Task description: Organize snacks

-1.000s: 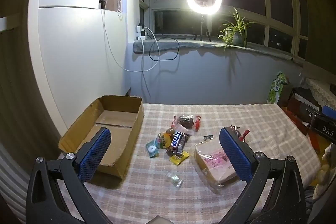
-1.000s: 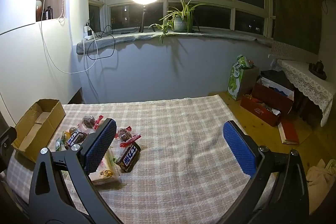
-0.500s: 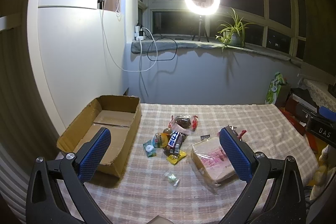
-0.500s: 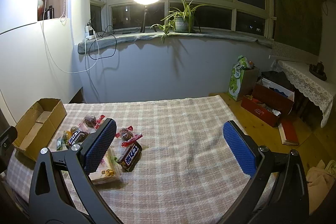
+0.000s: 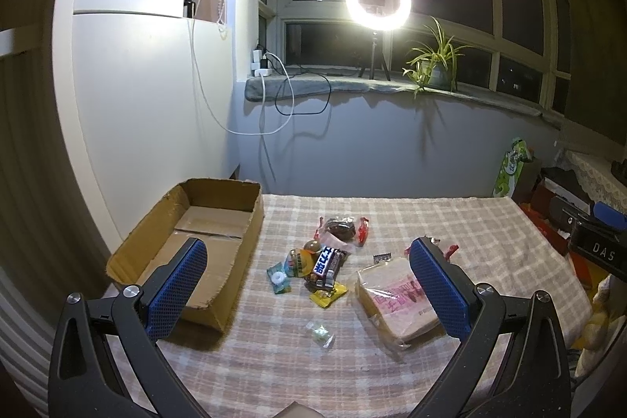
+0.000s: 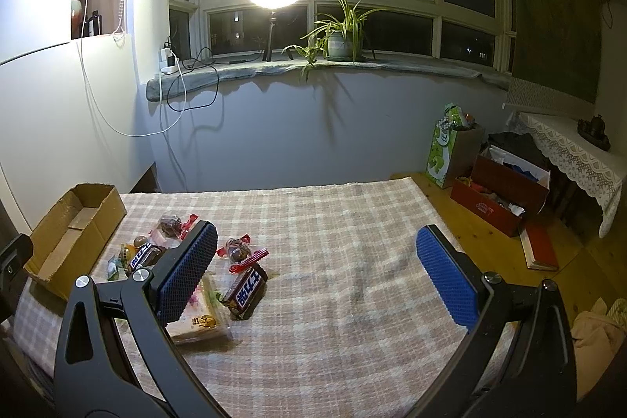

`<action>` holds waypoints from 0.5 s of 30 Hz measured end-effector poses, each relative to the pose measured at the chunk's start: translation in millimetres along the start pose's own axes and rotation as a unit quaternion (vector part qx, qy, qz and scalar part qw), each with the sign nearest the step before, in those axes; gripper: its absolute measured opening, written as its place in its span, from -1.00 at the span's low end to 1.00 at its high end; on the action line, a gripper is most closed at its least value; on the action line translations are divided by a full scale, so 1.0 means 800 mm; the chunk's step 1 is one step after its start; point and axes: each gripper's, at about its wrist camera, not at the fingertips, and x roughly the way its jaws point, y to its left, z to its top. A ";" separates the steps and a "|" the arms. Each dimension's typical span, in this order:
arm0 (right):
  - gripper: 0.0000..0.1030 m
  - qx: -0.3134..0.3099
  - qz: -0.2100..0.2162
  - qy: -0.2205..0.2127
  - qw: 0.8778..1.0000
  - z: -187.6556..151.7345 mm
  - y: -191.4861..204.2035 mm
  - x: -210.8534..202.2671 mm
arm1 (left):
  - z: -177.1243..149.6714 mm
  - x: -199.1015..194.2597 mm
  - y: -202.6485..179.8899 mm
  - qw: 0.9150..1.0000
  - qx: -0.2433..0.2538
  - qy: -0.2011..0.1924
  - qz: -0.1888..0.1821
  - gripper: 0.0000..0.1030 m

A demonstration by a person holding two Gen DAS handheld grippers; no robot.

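Both tongs, left (image 5: 309, 285) and right (image 6: 317, 271), gape wide and empty, poised to grab snacks at 12 o'clock for the open brown cardboard box (image 5: 203, 218).

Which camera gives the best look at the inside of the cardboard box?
The left wrist view. There the cardboard box is close, and its bare floor and far wall show, though the left gripper's finger covers a near part. In the right wrist view the box sits small at the left edge, its interior only partly visible.
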 end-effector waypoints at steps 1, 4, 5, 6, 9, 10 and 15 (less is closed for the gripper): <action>1.00 0.000 0.000 0.000 1.000 0.000 0.000 0.000 | 0.000 0.000 0.002 1.000 0.000 0.000 -0.001 0.99; 1.00 0.000 0.000 0.000 1.000 0.000 0.000 0.000 | 0.000 0.000 0.002 1.000 0.000 0.000 -0.001 0.99; 1.00 0.000 0.000 0.000 1.000 0.000 0.001 0.000 | 0.000 0.000 0.003 1.000 0.000 -0.001 -0.002 0.99; 1.00 0.000 -0.001 0.000 1.000 0.000 0.001 0.000 | 0.001 0.000 0.003 1.000 0.000 -0.001 -0.003 0.99; 1.00 0.000 0.000 -0.001 1.000 0.000 0.000 0.001 | 0.001 0.000 0.002 1.000 0.002 -0.002 -0.003 0.99; 1.00 0.000 0.000 -0.001 1.000 0.000 0.000 0.001 | 0.001 0.000 0.001 1.000 0.002 -0.002 -0.004 0.99; 1.00 -0.001 0.001 -0.001 1.000 0.000 0.007 -0.006 | 0.000 0.001 0.002 1.000 0.001 0.000 -0.001 0.99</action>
